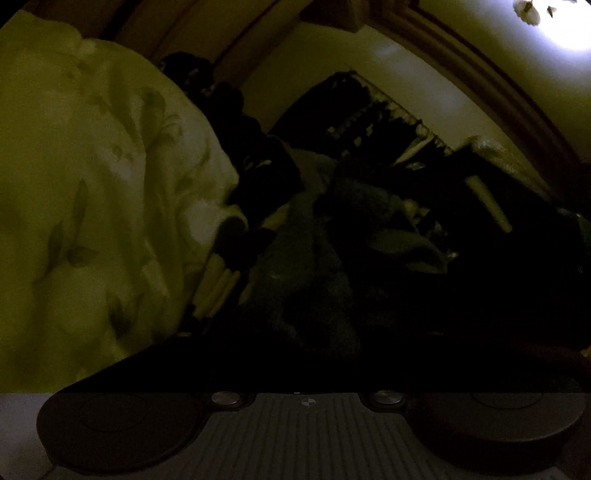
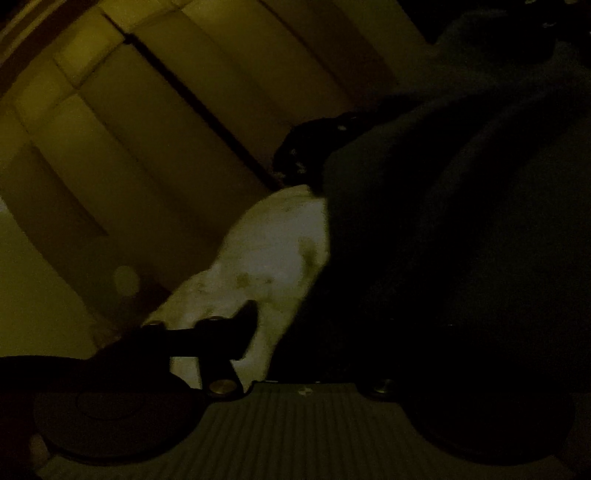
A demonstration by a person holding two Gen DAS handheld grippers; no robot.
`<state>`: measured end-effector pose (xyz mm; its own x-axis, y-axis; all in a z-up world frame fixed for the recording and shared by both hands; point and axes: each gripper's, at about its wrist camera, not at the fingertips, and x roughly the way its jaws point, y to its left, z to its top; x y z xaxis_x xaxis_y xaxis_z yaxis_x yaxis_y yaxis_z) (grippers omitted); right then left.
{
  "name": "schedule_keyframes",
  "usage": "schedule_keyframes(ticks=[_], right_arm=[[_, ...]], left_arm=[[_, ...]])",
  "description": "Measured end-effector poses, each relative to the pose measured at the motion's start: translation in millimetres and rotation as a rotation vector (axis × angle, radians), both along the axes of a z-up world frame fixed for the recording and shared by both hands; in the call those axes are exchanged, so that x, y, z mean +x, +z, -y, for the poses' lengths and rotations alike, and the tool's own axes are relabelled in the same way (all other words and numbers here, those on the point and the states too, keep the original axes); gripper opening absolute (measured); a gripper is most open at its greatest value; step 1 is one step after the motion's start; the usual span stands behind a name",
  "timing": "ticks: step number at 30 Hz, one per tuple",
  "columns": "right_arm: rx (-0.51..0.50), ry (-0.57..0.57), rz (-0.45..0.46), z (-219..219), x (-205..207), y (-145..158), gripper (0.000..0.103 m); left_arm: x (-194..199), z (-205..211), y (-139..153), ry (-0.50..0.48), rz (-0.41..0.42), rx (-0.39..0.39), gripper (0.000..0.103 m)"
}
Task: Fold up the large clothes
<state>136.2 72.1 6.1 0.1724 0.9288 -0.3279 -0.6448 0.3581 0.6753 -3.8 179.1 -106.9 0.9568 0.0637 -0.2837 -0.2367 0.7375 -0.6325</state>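
The room is very dark. In the left wrist view a dark garment (image 1: 332,288) fills the lower middle and covers the left gripper's fingers, so only the gripper's base shows. In the right wrist view a large dark garment (image 2: 461,240) hangs over the right half of the frame and hides most of the right gripper. One dark finger (image 2: 221,332) shows at lower left, against pale cloth. I cannot see the jaws of either gripper.
A pale floral quilt (image 1: 92,192) bulges at the left of the left wrist view. Dark clothes hang on a rail (image 1: 388,122) behind it, below a ceiling lamp (image 1: 565,29). The right wrist view shows a panelled wardrobe (image 2: 129,129) and pale bedding (image 2: 266,258).
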Motion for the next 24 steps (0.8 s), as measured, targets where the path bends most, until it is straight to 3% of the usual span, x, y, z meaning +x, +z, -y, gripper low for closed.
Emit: schedule_keyframes(ticks=[3,7,10,14,18,20,22,24], right_arm=[[0.048,0.015,0.019,10.1,-8.5,7.8,0.079],[0.08,-0.016,0.092,37.7,-25.5,21.5,0.082],[0.074,-0.054,0.149,58.8,-30.0,30.1,0.084],[0.045,-0.121,0.209,89.8,-34.7,33.6,0.084],[-0.018,-0.194,0.259,112.0,-38.4,29.0,0.084],[-0.044,-0.224,0.312,118.0,-45.7,23.3,0.084],[-0.087,-0.241,0.375,121.8,-54.3,19.3,0.084],[-0.111,-0.264,0.427,119.7,-61.4,16.6,0.084]], left_arm=[[1.8,-4.3,-0.2,0.005,-0.002,-0.012,0.103],[-1.0,-11.9,1.2,0.015,-0.016,-0.037,0.103],[-6.9,-16.4,3.0,0.068,-0.075,0.036,0.103],[-23.3,-21.4,9.4,0.14,-0.095,0.065,0.103],[-42.3,-16.6,32.4,0.303,-0.123,0.224,0.103],[-56.1,-18.8,44.6,0.274,-0.046,0.217,0.103],[-63.6,-19.5,55.1,0.181,0.017,0.173,0.103],[-63.1,-14.0,62.3,0.101,0.034,0.175,0.103]])
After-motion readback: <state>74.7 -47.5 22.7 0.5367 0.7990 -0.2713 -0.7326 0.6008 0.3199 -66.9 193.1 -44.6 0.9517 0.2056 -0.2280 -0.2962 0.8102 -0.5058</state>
